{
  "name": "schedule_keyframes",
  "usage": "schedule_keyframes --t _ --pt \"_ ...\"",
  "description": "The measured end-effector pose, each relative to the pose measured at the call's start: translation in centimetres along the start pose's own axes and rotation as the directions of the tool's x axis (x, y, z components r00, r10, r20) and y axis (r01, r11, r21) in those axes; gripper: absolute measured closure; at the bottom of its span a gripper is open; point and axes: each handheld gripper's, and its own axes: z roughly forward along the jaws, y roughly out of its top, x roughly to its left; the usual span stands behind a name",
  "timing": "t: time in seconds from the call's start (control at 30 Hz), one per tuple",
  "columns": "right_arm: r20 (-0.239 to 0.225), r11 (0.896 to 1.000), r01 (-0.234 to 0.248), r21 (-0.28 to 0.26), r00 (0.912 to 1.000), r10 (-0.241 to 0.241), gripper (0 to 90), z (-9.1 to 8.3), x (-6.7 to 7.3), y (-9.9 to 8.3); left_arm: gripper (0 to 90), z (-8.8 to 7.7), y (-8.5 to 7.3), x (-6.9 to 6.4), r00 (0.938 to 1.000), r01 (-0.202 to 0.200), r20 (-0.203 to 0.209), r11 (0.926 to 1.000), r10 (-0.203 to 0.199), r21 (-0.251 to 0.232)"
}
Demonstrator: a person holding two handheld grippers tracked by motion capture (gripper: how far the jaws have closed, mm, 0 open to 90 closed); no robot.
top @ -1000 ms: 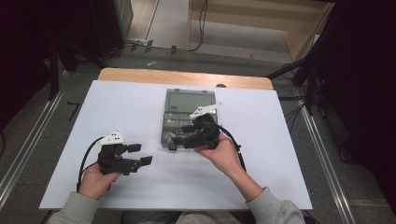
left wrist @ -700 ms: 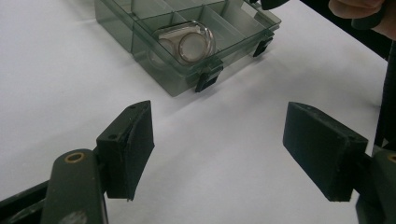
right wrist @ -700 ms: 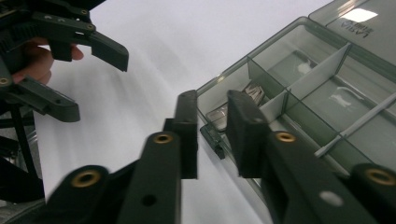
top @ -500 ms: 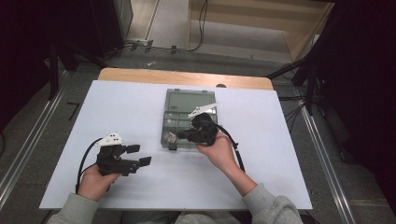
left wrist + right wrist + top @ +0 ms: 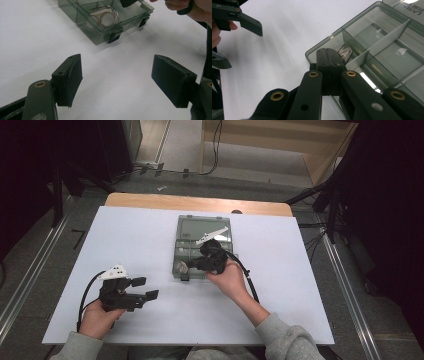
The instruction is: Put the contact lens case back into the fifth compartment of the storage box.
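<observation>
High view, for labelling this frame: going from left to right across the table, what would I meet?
Left tool, jaws open, above the white table sheet → clear compartment box → right tool, jaws shut at the box's near left corner, with the hand holding it further right.

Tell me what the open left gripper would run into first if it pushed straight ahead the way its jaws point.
Probably the smoky transparent plastic compartment box, at its near wall by the black latch. Ahead of the left gripper, jaws wide apart, lies bare white tabletop. Depth is unclear, so it might graze the table first.
</observation>
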Motion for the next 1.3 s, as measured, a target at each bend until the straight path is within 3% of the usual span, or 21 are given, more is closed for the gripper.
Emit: schedule_keyframes --t 0.43,0.73,0.97,1.3 --pt "-0.008 0.998 -0.008 0.066 0.9999 0.009 87.9 1.8 -0.2 -0.3 25.2 -0.3 -0.2 0.0 0.9999 0.006 -0.008 1.0 -0.006 -0.003" --pt "-0.016 0.998 -0.012 0.066 0.9998 0.013 87.8 1.8 -0.3 -0.4 25.2 -0.2 -0.2 0.0 1.0 0.005 -0.009 1.0 -0.005 0.0" --pt "-0.022 1.0 -0.008 0.02 0.9997 0.008 83.6 0.7 -0.1 -0.2 25.2 -0.2 -0.1 0.0 1.0 0.004 -0.008 1.0 -0.004 -0.005" --pt "-0.014 0.999 -0.023 -0.049 0.9996 0.022 65.7 -1.9 -0.1 -0.3 25.4 0.3 0.6 0.1 1.0 -0.002 -0.003 1.0 0.002 -0.006"
